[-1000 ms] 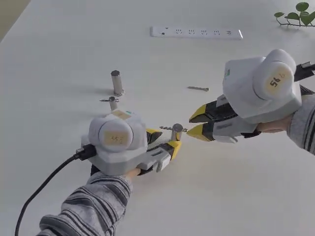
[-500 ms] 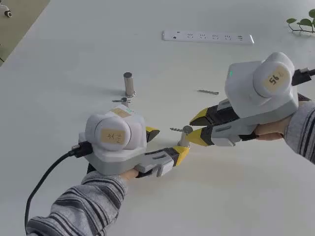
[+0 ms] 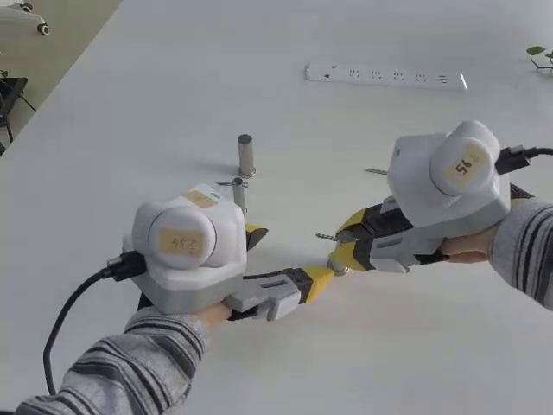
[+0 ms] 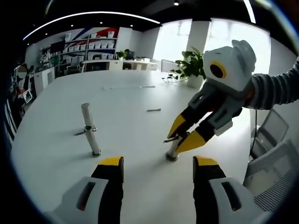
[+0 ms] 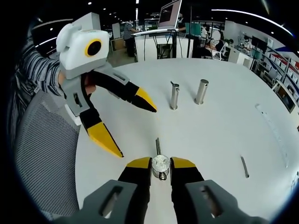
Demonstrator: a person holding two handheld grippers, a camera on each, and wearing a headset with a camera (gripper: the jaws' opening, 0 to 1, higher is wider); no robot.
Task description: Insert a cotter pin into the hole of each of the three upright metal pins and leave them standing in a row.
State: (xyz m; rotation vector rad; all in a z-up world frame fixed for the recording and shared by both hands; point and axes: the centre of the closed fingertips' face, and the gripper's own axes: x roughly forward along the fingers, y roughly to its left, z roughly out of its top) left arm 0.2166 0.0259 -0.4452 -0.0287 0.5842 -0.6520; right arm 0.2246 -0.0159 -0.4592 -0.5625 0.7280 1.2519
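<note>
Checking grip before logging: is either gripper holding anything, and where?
The right gripper clamps the short silver metal pin at its top; the left gripper holds nothing.

1. A broad white matte tabletop (image 3: pixel 173 78) carries everything.
2. A long white plastic power strip (image 3: pixel 386 76) lies flat toward the far edge.
3. A loose thin metal cotter pin (image 3: pixel 375 171) lies flat on the right half, well short of the strip.
4. A bare grey metal cylinder pin (image 3: pixel 245 154) stands upright left of centre.
5. Just beside it, toward the near edge, stands a second grey metal pin (image 3: pixel 239 195) with a slim cotter pin (image 3: pixel 226 183) crossing its top.
6. A third grey metal pin (image 4: pixel 172 151) stands nearer the near edge, well apart from those two, with another cotter pin (image 5: pixel 158 145) jutting sideways at its head.
</note>
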